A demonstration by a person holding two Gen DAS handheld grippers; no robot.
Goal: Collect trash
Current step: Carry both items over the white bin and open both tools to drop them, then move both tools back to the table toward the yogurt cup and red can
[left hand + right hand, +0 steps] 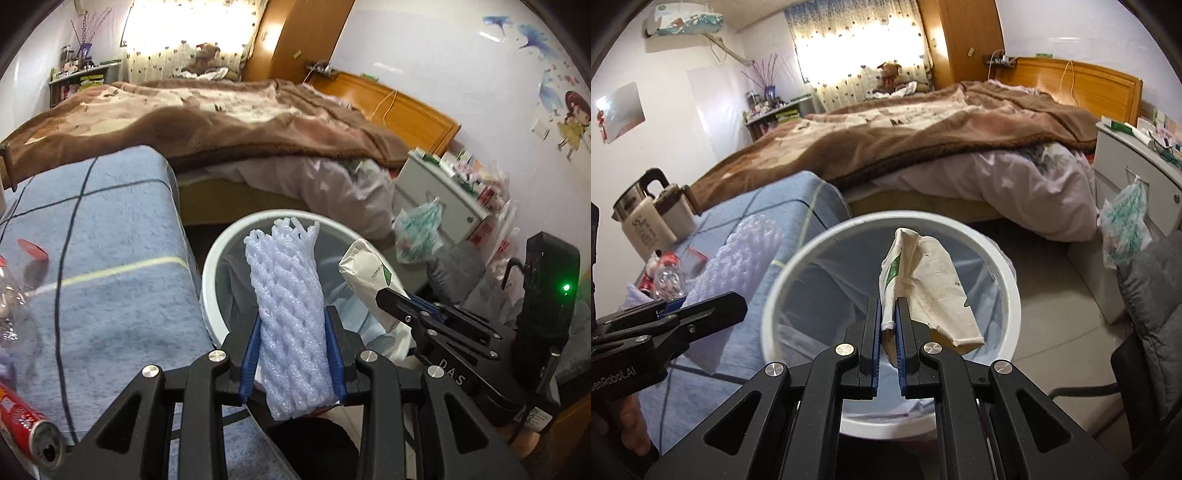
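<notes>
Presently, the left claw [293, 332] is clamped on a white foam net sleeve [288, 314], its blue pads pressing either side of the sleeve's lower half; the sleeve stands roughly upright and its frayed top projects over the white waste bin [212, 258]. The right claw [889, 325] is clamped tight on a crumpled white paper bag with green print [931, 291], gripped at one edge, the bulk of the bag hanging out over the open mouth of the same bin [1008, 280]. The bin is lined with a thin clear bag, and it stands on the floor between the bed [923, 136] and a desk [110, 258] covered with a blue checked cloth. On that desk, near its left edge, lie a clear plastic bottle [11, 299], a red cap [33, 249] and a red can [26, 424] on its side. Two kettles [650, 218] stand at the desk's far end.
</notes>
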